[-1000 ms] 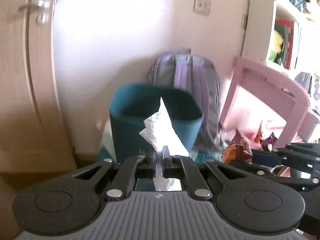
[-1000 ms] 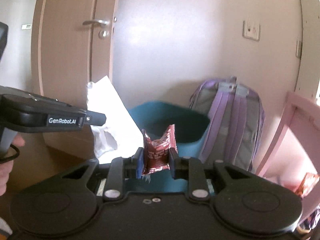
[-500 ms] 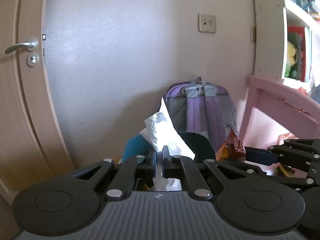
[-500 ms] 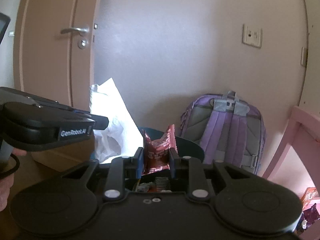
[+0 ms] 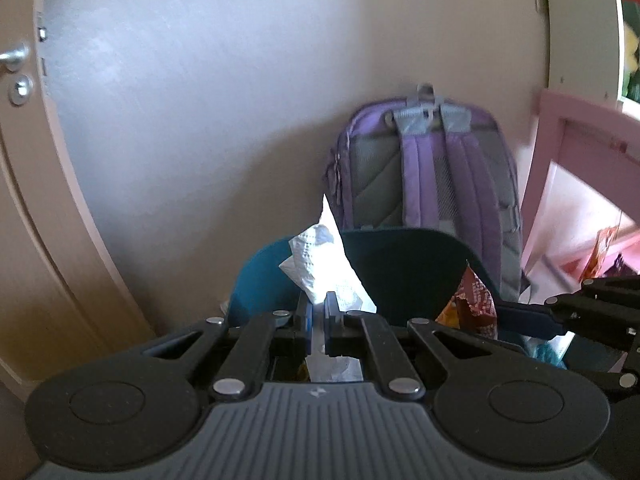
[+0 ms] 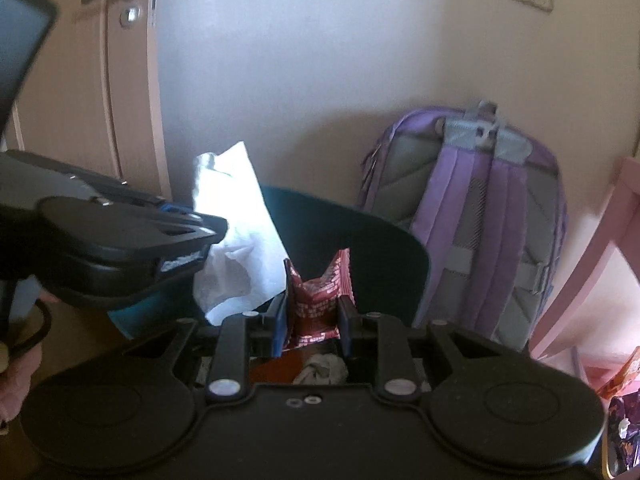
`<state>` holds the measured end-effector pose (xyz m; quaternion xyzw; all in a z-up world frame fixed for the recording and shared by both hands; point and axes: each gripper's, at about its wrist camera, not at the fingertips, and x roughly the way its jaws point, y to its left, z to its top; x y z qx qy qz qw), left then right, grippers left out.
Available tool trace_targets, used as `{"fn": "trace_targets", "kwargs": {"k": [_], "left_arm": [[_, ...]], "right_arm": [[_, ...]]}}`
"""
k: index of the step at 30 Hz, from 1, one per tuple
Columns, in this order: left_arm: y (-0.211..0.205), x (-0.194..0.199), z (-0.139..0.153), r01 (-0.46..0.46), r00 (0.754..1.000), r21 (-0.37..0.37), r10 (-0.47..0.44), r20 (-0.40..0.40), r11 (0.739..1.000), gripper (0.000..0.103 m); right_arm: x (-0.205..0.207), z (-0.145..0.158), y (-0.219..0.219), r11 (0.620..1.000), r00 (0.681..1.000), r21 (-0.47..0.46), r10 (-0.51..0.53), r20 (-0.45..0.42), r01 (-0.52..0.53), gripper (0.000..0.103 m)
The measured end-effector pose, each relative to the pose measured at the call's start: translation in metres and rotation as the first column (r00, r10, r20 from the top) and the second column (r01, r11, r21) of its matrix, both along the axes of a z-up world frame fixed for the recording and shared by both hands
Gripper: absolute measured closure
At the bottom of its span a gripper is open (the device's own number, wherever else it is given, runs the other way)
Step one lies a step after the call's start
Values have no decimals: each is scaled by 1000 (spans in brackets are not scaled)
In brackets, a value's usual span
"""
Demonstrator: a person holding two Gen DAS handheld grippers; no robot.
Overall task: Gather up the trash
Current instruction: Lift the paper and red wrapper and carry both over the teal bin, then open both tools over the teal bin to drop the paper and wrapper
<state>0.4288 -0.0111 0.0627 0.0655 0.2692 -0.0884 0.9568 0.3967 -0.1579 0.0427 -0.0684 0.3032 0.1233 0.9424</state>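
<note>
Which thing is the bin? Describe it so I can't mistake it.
Find the purple backpack leaning against the wall. The bin stands just in front of it and to its left, below both grippers. It is the only dark teal, open-topped container there.

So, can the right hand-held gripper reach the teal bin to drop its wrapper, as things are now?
Probably yes. The right hand-held gripper, shut on the red wrapper, is already by the teal bin; nothing blocks the opening, and the left hand-held gripper with its tissue stays aside.
</note>
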Motion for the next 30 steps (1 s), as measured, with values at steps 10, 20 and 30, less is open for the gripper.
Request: {"fn": "trace_targets", "kwargs": {"k": [10,20,30], "left_arm": [[-5,39,-41,-19,988,43,26,-155,999,98],[-5,43,-56,-53,968,44,62,-242,998,95],[3,7,-29,-66,980,-21,61,-188,998,31]], "right_arm": [[6,-22,6,999,996,-47,11,-93,-15,77],[-1,-19,5,999,994,-34,-12,-108,9,63],[-33,10,2,1000,998,-8,-30,-55,29,54]]}}
